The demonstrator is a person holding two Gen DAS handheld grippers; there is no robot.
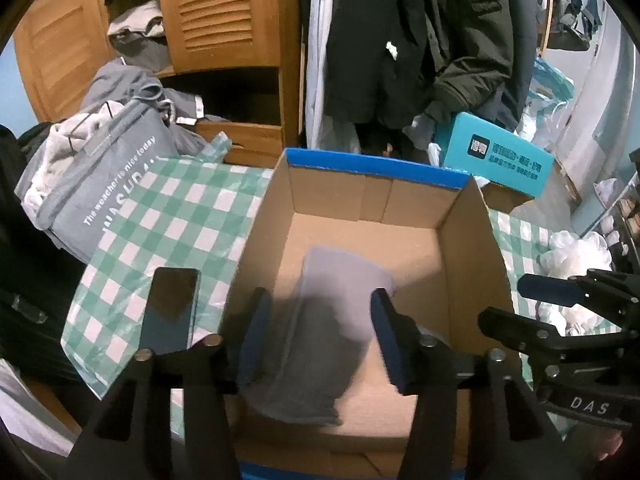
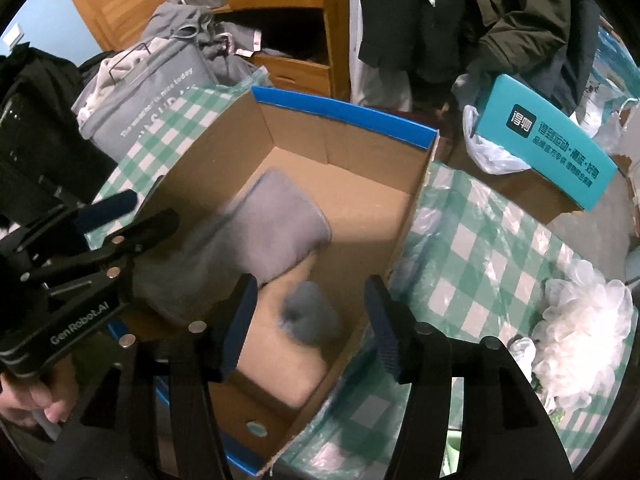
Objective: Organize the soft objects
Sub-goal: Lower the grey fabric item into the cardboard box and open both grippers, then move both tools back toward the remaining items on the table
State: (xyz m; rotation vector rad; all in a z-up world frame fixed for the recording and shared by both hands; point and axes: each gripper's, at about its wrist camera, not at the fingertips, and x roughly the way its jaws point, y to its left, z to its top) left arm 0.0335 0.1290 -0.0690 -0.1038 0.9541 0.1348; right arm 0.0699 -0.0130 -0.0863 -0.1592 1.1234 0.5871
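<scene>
While both grippers (image 1: 316, 336) (image 2: 310, 328) are held spread over the box (image 1: 472, 240), the limp, light cloth (image 1: 320, 320) is best pinched at a folded edge.

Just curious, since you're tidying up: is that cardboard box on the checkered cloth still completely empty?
No, the cardboard box already holds a folded grey cloth and a smaller grey bundle on its floor.

"GenRobot.AI" on left gripper (image 2: 108, 216), "DAS" on right gripper (image 1: 532, 300).

I see folded cloth (image 1: 340, 320) in box (image 1: 472, 240) | box on surface (image 1: 168, 216) | phone (image 1: 170, 308) left of box | bag (image 1: 104, 184) behind phone
</scene>
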